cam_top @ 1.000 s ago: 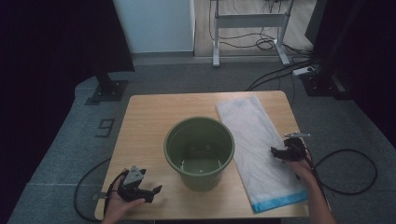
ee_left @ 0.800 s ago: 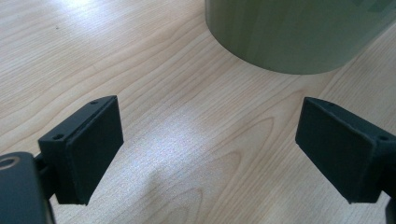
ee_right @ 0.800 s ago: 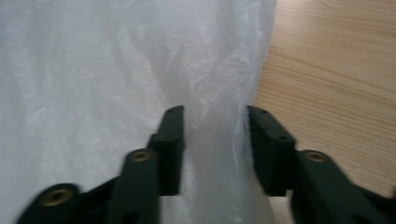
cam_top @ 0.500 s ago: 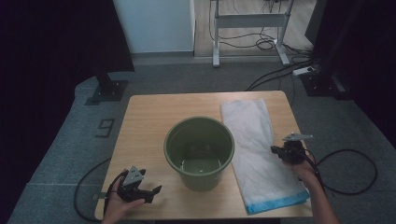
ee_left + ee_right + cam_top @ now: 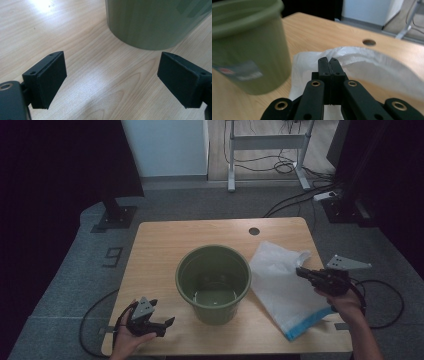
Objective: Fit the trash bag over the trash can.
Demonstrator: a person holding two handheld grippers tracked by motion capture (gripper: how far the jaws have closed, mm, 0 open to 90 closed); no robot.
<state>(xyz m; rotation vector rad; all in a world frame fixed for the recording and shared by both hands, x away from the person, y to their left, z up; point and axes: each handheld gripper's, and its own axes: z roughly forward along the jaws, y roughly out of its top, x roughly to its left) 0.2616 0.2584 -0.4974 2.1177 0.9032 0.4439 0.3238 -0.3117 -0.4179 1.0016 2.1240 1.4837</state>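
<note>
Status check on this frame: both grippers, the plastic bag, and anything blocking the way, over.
Right gripper shut on the white bag, its edge lifted off the table. Left gripper open, holding nothing, near the green bucket. Bucket stands beside the bag; nothing between them.

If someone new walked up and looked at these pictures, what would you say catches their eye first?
Most likely the green bucket, standing upright and empty in the middle of the wooden table. Next, the white plastic bag with a blue hem to its right, one edge pinched and lifted by the shut right gripper. At the table's near left corner, the left gripper rests with its jaws wide open, pointing toward the bucket.
</note>
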